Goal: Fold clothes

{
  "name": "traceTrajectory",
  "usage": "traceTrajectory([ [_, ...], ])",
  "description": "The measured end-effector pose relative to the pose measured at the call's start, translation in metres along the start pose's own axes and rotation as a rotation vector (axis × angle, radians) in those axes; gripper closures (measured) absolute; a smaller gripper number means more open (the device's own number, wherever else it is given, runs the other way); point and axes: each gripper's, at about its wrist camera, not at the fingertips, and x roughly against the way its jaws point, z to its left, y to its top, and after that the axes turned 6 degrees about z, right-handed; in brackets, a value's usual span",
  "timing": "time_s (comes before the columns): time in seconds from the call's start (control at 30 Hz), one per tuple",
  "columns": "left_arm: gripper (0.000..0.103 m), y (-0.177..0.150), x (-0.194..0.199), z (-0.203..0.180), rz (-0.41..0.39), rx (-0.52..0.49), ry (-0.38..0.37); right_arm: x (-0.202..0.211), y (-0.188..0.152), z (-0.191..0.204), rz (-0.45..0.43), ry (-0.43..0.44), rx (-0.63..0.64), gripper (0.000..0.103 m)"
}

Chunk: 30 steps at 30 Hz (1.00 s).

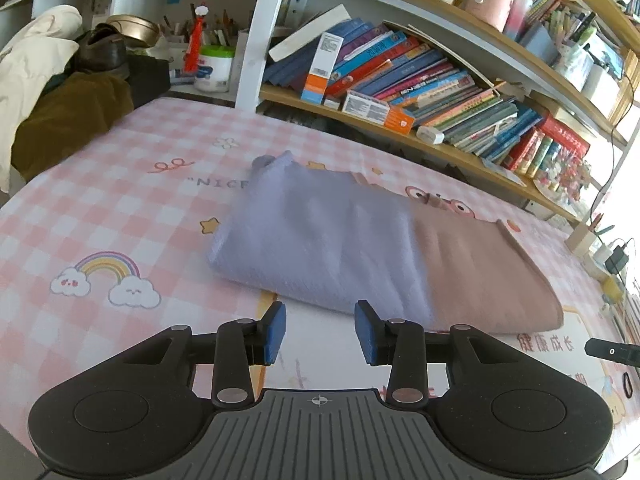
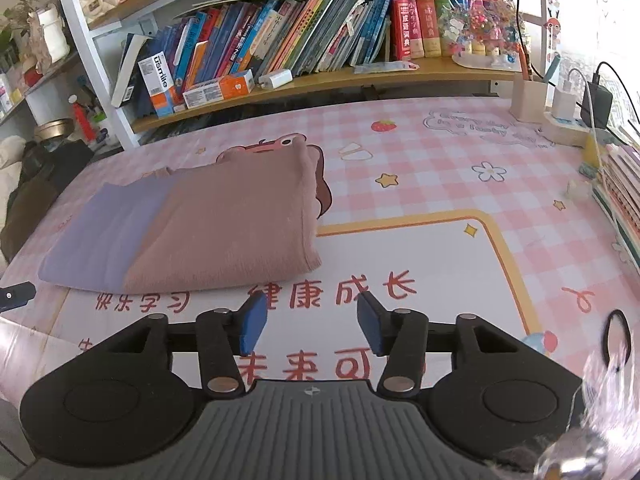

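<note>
A: The fingers of the left gripper [image 1: 320, 330] are seen parted in the lower middle of the left wrist view, with nothing between the blue pads; bare table [image 1: 100, 200] shows in the gap. The fingers of the right gripper [image 2: 307, 322] are likewise parted and empty, standing over the printed mat in the lower middle of the right wrist view.

B: And where is the garment found?

A: A folded cloth [image 1: 360, 252], lilac on one half and dusty pink on the other, lies flat on the table at the centre of the left view, its near edge just beyond the left fingertips. In the right view the same cloth [image 2: 200, 224] is placed centre left, its pink corner up and to the left of the right fingers. Neither pair is touching it.

B: What is judged to be the step in hand?

A: Either a fold has been finished, or a further fold is to be taken; which cannot be told. If another is wanted, the two near corners are best pinched together through every layer, lifted evenly, and carried over so that the edges are matched, lest the layers slide apart.
</note>
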Motion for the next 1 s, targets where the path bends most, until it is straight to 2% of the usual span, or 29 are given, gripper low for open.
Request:
traceTrajectory([
  [0.17, 0.064, -0.006, 0.0, -0.001, 0.027, 0.021, 0.003, 0.0, -0.006, -0.001, 0.013, 0.007, -0.006, 0.045],
  [0.3, 0.063, -0.006, -0.005, 0.007, 0.043, 0.058, -0.007, -0.006, -0.004, 0.002, 0.023, 0.006, -0.014, 0.044],
  [0.6, 0.063, 0.019, -0.033, 0.042, 0.089, 0.268, 0.028, -0.021, 0.018, 0.011, 0.004, 0.0, -0.03, 0.044],
  [0.8, 0.063, 0.026, -0.054, 0.07, 0.114, 0.429, -0.056, -0.039, 0.032, 0.012, 0.013, -0.048, -0.067, 0.044],
  [0.93, 0.062, 0.03, -0.068, 0.077, 0.13, 0.464, -0.095, -0.052, 0.04, 0.011, 0.034, -0.073, -0.084, 0.047],
  [1.0, 0.058, 0.031, -0.072, 0.081, 0.127, 0.502, -0.123, -0.057, 0.043, 0.012, 0.04, -0.083, -0.087, 0.047],
])
